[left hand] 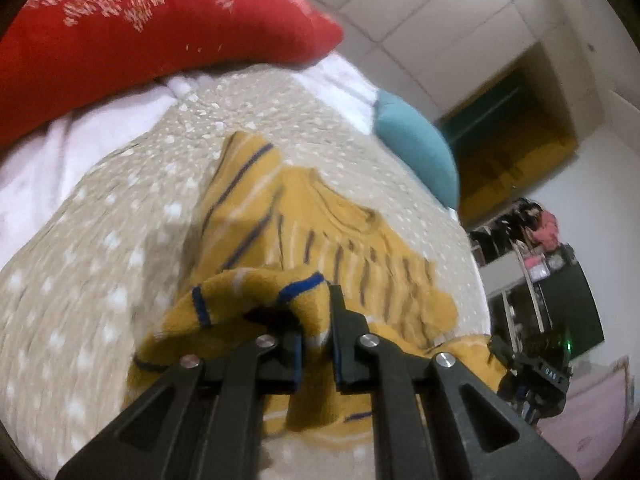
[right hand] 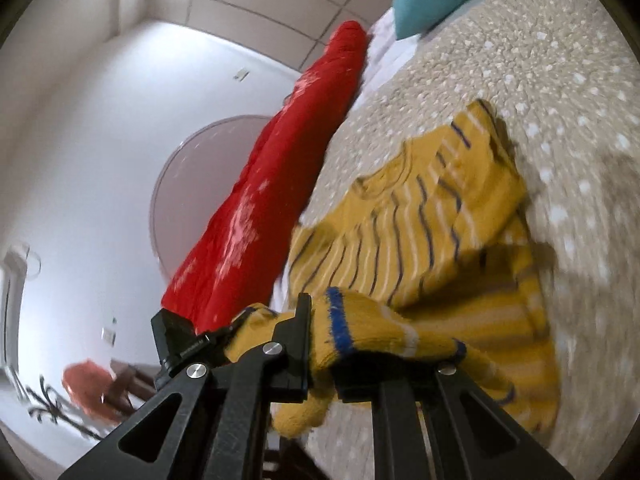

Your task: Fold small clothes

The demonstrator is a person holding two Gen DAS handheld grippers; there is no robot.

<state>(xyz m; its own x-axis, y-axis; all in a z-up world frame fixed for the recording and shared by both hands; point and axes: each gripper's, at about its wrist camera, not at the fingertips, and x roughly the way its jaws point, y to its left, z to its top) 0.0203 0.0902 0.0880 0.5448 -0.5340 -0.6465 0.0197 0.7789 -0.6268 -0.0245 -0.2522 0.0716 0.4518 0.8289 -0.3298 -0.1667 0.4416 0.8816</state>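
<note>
While both tools, left tool [left hand: 316, 320] and right tool [right hand: 320, 340], pinch the striped sweater's [left hand: 320, 232] hem closed, the fold seems underway; next, carry it forward toward the collar ahead.

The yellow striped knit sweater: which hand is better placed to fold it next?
Neither clearly: left gripper and right gripper both clamp the yellow striped knit sweater, so probably both together.

A small mustard-yellow knit sweater [left hand: 344, 240] with blue and white stripes lay on the bed, its hem lifted, bunched.
</note>
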